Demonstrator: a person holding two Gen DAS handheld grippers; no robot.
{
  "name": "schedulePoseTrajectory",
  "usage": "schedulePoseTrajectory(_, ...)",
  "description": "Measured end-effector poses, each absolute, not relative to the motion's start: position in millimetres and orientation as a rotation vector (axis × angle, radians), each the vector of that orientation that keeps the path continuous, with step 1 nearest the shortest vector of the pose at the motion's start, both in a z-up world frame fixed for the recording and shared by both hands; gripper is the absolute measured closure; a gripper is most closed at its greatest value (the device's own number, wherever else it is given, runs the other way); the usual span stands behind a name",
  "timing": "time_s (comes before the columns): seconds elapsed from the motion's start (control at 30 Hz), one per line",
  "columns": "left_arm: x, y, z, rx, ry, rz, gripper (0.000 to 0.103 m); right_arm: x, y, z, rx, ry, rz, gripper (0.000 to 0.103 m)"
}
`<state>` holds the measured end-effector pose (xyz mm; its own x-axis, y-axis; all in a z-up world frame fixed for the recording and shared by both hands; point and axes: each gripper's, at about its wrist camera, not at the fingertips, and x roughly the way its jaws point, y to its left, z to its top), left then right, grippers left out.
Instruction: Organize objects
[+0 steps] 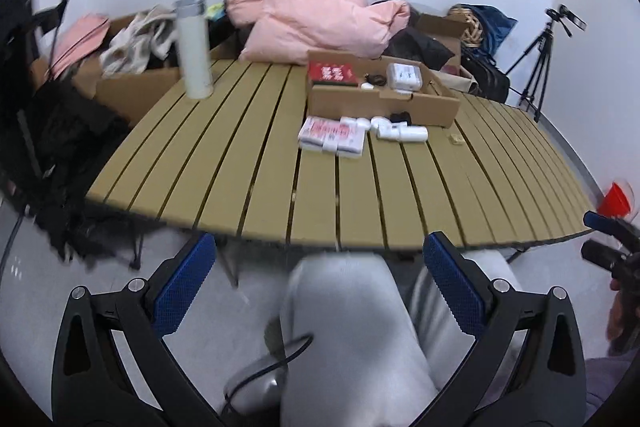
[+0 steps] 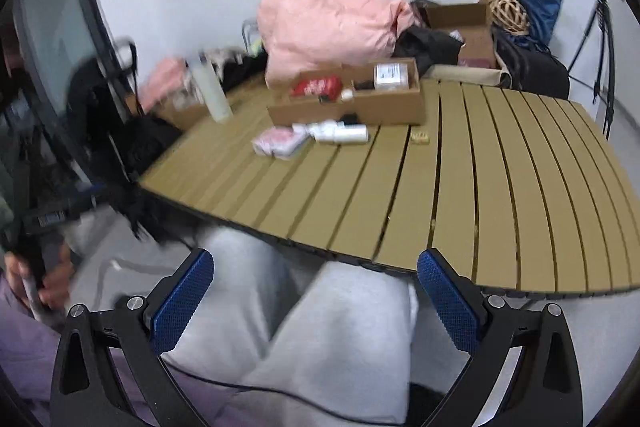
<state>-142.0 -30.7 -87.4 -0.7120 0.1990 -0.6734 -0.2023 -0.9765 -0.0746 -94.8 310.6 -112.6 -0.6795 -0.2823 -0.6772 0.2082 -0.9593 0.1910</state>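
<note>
Fingers of both grippers are standing wide apart, gripping nothing: left gripper point(image 1: 320, 283) and right gripper point(image 2: 316, 291) are hovering over grey-trousered knees point(image 1: 348, 327), short of the slatted table point(image 1: 248, 163). One open cardboard box point(image 1: 384, 103) is sitting toward the far side, holding one red packet point(image 1: 333, 72) and one white case point(image 1: 404, 77). Just before it are lying one stack of red-and-white packets point(image 1: 330, 135), a cluster of white cylinders point(image 1: 400, 130) too blurred for counting, and one small tan piece point(image 1: 455, 139). One white bottle point(image 1: 195, 47) is standing upright far left. One pink jacket point(image 1: 304, 19) is heaping behind. One tripod point(image 1: 538, 67) is standing right.
</note>
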Motion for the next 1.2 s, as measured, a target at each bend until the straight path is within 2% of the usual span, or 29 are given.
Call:
schedulePoseTrajectory(0.13,-213.3,-34.6,-108.5,-0.999,0.073,2.719,0.002,-154.5,282.2,-130.2,1.144,-0.050,-2.557,0.000)
schedulePoseTrajectory(0.17,-234.1,-36.1,-114.6,-1.022,0.058,2.693,0.004,-167.7,278.1,-134.7,1.140,-0.059,-2.547,0.002)
schedulePoseTrajectory(0.2,-253.6,-36.9,-120.9,-1.048,0.039,2.664,0.011,-188.1,273.4,-139.4,1.130,-0.080,-2.540,0.004)
schedulePoseTrajectory(0.3,-323.4,-36.4,-147.5,-1.148,-0.028,2.561,0.031,-255.2,254.7,-162.2,1.160,-0.145,-2.526,0.025)
schedulePoseTrajectory(0.33,-340.8,-34.7,-155.5,-1.177,-0.042,2.536,0.037,-283.4,246.0,-174.9,1.188,-0.201,-2.497,0.037)
schedulePoseTrajectory(0.37,-355.4,-31.6,-161.8,-1.198,-0.047,2.516,0.038,-298.9,237.9,-182.5,1.206,-0.233,-2.484,0.040)
schedulePoseTrajectory(0.43,-383.3,-25.2,-175.5,-1.211,-0.041,2.490,0.038,-336.7,222.1,-202.1,1.233,-0.260,-2.497,0.040)
schedulePoseTrajectory(0.53,-403.4,-17.7,-187.9,-1.203,-0.042,2.452,0.047,-369.5,205.9,-222.1,1.248,-0.291,-2.503,0.040)
schedulePoseTrajectory(0.57,-408.6,-15.4,-191.3,-1.196,-0.038,2.433,0.047,-375.5,203.1,-225.5,1.252,-0.297,-2.501,0.040)
schedulePoseTrajectory(0.67,-419.5,-10.9,-201.8,-1.206,-0.051,2.404,0.053,-390.2,192.3,-234.8,1.253,-0.270,-2.513,0.041)
schedulePoseTrajectory(0.8,-417.7,-12.0,-209.9,-1.217,-0.144,2.370,0.072,-401.2,184.9,-235.2,1.235,-0.224,-2.536,0.042)
schedulePoseTrajectory(0.87,-412.8,-12.8,-208.3,-1.210,-0.147,2.407,0.079,-403.1,184.3,-237.3,1.241,-0.245,-2.505,0.061)
schedulePoseTrajectory(0.93,-402.3,-14.6,-205.3,-1.236,-0.170,2.434,0.085,-402.1,185.9,-238.0,1.238,-0.260,-2.500,0.066)
schedulePoseTrajectory(1.07,-362.3,-20.5,-194.5,-1.301,-0.275,2.428,0.094,-385.2,191.6,-228.4,1.252,-0.269,-2.482,0.088)
schedulePoseTrajectory(1.13,-327.1,-19.9,-183.3,-1.301,-0.313,2.452,0.101,-363.2,197.5,-218.8,1.233,-0.262,-2.463,0.093)
schedulePoseTrajectory(1.2,-299.3,-14.7,-176.5,-1.286,-0.333,2.449,0.103,-334.9,202.0,-213.5,1.233,-0.241,-2.456,0.095)
